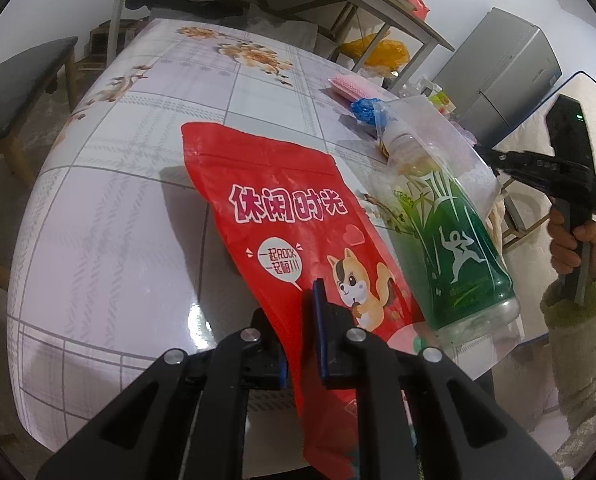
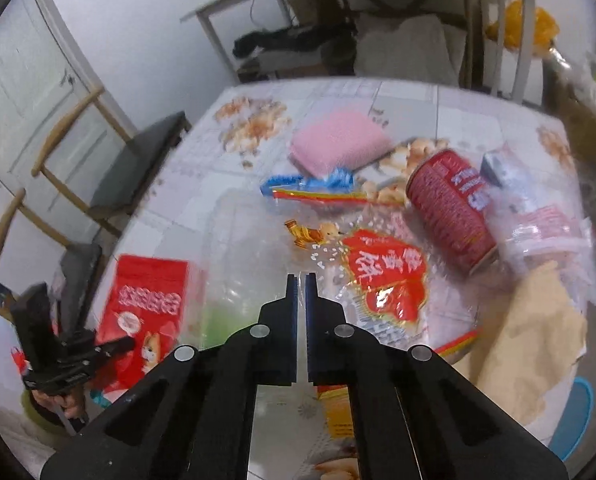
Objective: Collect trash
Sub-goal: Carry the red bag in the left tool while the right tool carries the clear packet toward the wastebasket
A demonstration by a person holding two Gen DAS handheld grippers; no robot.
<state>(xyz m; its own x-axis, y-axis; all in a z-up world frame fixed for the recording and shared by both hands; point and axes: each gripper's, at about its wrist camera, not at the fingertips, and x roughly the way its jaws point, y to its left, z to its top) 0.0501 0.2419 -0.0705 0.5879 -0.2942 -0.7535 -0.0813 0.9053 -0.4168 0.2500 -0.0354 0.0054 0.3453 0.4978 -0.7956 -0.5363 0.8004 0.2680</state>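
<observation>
The left gripper [image 1: 301, 344] is clamped on the lower edge of a red snack pouch [image 1: 294, 220], the foil passing between its blue-padded fingers [image 1: 319, 320], so the pouch is lifted at that end and slopes away to the floral tablecloth [image 1: 138, 200]; pinching it by the rim probably keeps the flat bag from sliding as it is gathered. Just right of the pouch a clear plastic bag [image 1: 437, 128] holds a green bottle [image 1: 457, 248], and the bag's far side appears to be pinched by the right gripper [image 2: 301, 280]. In the right wrist view its jaws stand almost together with clear film between them, gripping the bag, likely to hold it ready so the trash can go in. Beyond lie more pieces to collect: a clear wrapper with a red label [image 2: 385, 276], a blue and red wrapper [image 2: 309, 188], a red can [image 2: 449, 208] on its side and a crumpled clear bottle [image 2: 537, 216], with a pink cloth [image 2: 337, 144] farther back and a tan cloth [image 2: 533, 328] at the near right edge.
</observation>
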